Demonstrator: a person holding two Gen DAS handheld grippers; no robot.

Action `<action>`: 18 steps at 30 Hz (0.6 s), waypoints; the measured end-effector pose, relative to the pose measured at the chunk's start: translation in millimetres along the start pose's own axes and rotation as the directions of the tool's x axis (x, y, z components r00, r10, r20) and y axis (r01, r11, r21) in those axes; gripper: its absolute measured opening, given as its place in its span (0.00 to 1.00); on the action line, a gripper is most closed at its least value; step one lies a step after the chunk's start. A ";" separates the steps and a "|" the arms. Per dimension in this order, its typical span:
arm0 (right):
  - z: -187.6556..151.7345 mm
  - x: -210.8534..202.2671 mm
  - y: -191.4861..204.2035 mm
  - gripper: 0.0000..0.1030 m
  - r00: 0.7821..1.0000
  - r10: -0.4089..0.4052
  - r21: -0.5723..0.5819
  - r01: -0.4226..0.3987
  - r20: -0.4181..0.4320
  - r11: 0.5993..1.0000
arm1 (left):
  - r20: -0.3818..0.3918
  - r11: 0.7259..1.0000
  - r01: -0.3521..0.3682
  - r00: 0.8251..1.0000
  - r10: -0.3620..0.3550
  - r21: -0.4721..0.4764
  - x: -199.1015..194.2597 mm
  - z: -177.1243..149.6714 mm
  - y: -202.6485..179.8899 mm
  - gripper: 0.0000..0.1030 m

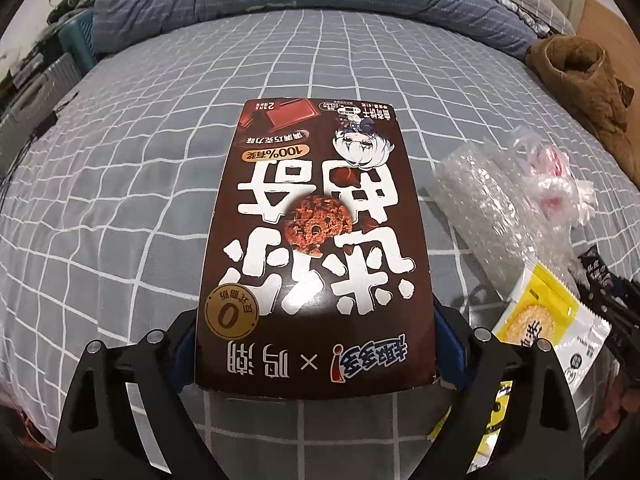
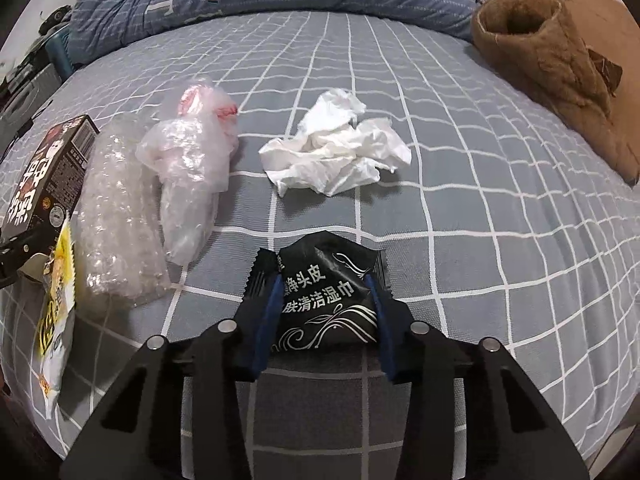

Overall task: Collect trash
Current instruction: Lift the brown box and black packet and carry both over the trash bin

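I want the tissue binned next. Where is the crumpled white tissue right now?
In the right wrist view, the crumpled white tissue lies on the checked bedsheet, beyond the black wipe packet, right of the clear plastic bag.

Light: dim, cool indoor light from above
Glare: pale sheen on the brown cookie box (image 1: 316,240)
Shadows: soft, short, beneath the crumpled white tissue (image 2: 340,152)
Edges: strong fisheye bending, black corners
Focus: centre sharp, rims slightly soft
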State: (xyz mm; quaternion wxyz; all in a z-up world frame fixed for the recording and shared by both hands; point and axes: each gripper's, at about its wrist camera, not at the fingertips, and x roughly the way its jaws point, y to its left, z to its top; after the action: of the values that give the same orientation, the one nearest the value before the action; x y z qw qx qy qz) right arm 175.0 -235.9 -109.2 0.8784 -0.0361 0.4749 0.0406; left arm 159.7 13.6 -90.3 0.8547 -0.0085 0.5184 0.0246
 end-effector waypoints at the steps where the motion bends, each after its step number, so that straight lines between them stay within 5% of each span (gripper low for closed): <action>1: 0.0 -1.3 -0.8 0.37 1.000 0.003 0.002 -0.003 0.004 1.000 | 0.000 1.000 0.001 1.000 -0.001 0.001 -0.5 0.0 0.2 0.86; 18: -0.8 -33.5 2.9 0.37 0.999 0.008 0.013 -0.009 0.044 1.000 | 0.009 1.000 0.013 1.000 -0.013 -0.014 -5.1 0.7 4.6 0.86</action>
State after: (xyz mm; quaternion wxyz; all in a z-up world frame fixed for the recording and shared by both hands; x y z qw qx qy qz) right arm 155.7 -234.3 -81.6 0.8887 -0.0276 0.4557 0.0420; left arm 157.6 18.1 -85.4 0.8570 -0.0176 0.5144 0.0226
